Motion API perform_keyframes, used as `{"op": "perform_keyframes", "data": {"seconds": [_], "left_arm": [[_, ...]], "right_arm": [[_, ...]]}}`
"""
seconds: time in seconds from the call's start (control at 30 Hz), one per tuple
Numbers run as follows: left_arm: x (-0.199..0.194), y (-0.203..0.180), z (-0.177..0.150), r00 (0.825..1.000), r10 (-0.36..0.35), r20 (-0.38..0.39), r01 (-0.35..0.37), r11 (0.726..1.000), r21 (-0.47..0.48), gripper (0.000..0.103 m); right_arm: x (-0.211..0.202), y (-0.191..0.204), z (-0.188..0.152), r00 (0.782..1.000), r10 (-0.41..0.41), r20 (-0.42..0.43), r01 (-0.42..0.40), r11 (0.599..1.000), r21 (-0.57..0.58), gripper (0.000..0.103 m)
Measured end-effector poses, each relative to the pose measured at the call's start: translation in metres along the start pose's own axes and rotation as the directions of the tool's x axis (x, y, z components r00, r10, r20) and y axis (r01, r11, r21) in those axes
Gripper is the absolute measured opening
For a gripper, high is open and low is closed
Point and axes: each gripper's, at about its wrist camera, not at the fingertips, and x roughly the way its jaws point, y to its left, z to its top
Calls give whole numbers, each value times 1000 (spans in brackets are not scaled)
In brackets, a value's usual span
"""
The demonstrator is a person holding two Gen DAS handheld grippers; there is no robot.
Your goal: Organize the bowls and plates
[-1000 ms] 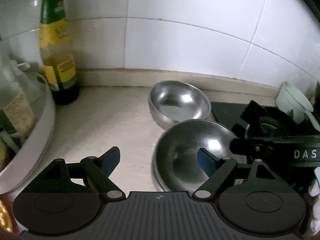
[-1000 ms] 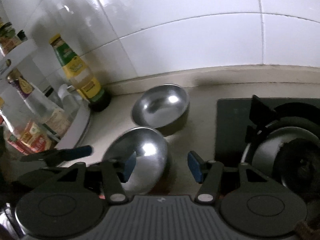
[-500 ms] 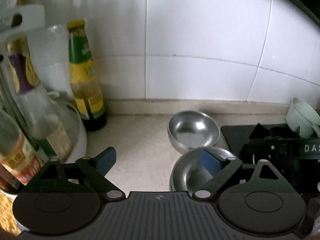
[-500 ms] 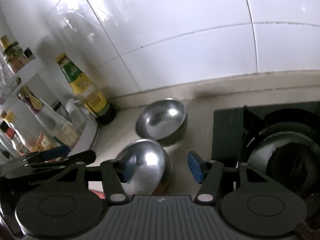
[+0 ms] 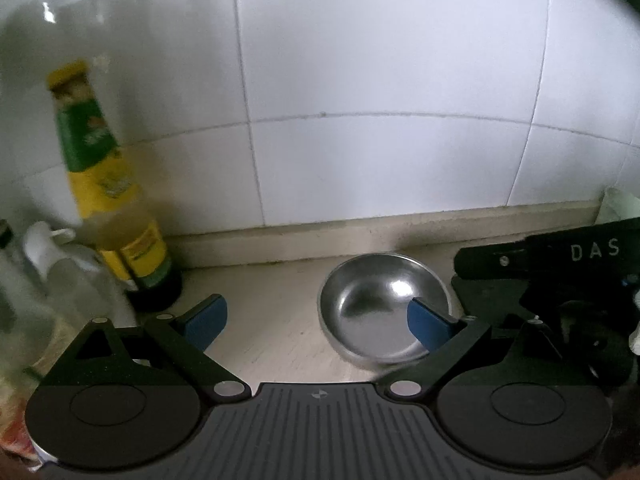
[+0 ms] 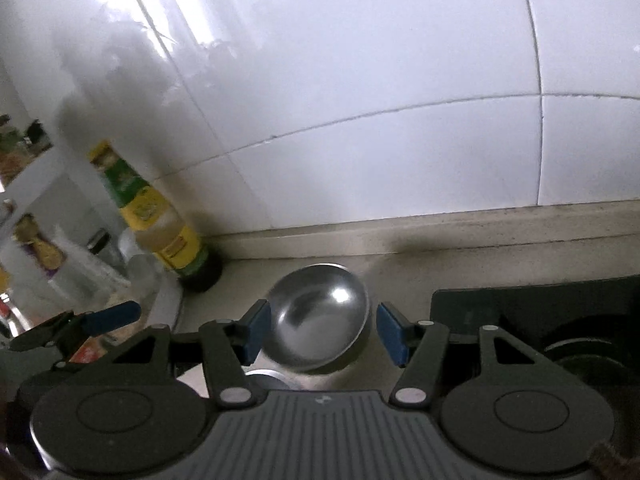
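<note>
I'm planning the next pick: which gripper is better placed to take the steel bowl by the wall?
Probably right. The right gripper frames the steel bowl between open jaws. The left gripper, jaws opening, points at bare counter beside it.

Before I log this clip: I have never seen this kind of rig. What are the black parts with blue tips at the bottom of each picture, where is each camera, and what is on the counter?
Each picture comes from a fisheye camera on a hand-held gripper, looking forward along its two fingers. The black linkages with blue pads are those fingers; a person carries one gripper in each hand, and there is no robot arm.

In the left wrist view, the left gripper is opening, with only bare counter between its pads. In the right wrist view, the right gripper is open and grips nothing.

On the beige counter by the white tiled wall sits a steel bowl. To its left stands a yellow-and-green sauce bottle; to its right is a black stove. A second steel rim peeks out just below the right gripper's fingers.
</note>
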Motion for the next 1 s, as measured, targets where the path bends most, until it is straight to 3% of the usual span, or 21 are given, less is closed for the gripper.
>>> {"op": "perform_keyframes", "data": {"seconds": [0.47,0.63,0.83,1.0], "left_arm": [[64,-1,4,996,-45,-80,48,998,40,98],[79,-1,2,991,-65,-119,72,996,57,92],[98,-2,-3,980,-94,-177,108,992,71,75],[112,-1,-7,965,-139,-222,154,987,53,69]], "right_arm": [[72,-20,13,995,15,-95,-9,998,65,55],[87,-23,12,992,9,-129,0,998,68,55],[102,-29,7,984,18,-175,-3,996,86,54],[108,-33,4,978,27,-207,-8,996,94,46]]}}
